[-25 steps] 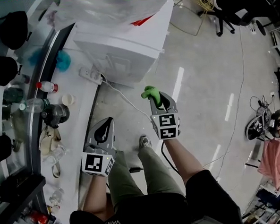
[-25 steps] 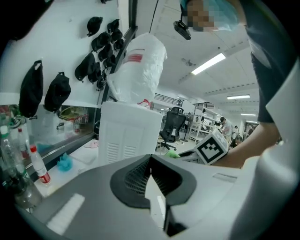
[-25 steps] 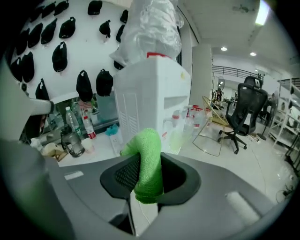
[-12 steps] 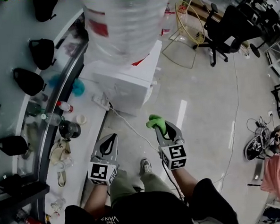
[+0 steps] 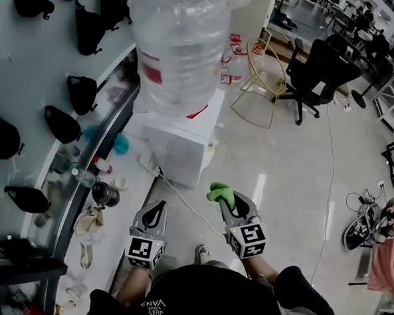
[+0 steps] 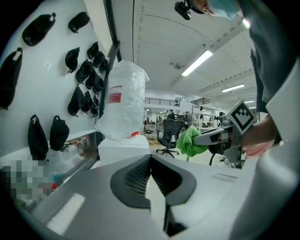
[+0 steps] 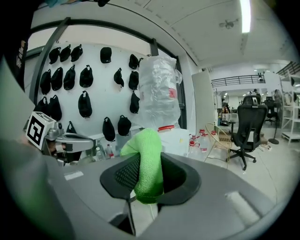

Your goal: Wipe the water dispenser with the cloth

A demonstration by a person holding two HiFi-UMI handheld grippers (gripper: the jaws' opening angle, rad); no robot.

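Cloth: a bright green cloth (image 5: 220,193) sat bunched between the jaws of my right gripper (image 5: 226,202). One fold stood up past the tips and the rest hung down between the pads.
Cloth's place: I held it in the air above the floor (image 5: 284,168), in front of the water dispenser (image 5: 183,144) and not touching it.
Right gripper: its jaws were clamped on the cloth and pointed toward the dispenser.
Water dispenser: it was a white cabinet standing at the end of the counter (image 5: 130,204). A large clear bottle (image 5: 183,48) with a red label stood on top, under crinkled clear plastic.
Left gripper: my left gripper (image 5: 159,209) was just beside the right one and aimed the same way. Its jaws were closed together with nothing between them.
Power strip: a white power strip (image 5: 149,164) lay by the foot of the dispenser on its left. A white cable (image 5: 186,202) ran from there across the floor toward my feet.
Counter: it ran along my left and carried a small bottle with a red cap (image 5: 102,166), a white cup (image 5: 121,184) and a dark glass jug (image 5: 105,193), all close together.
Wall: black bags (image 5: 62,123) hung in rows above the counter.
Farther out: a gold wire frame (image 5: 262,76) and a black office chair (image 5: 318,73) stood on the floor to the right of the dispenser, well apart from both grippers.
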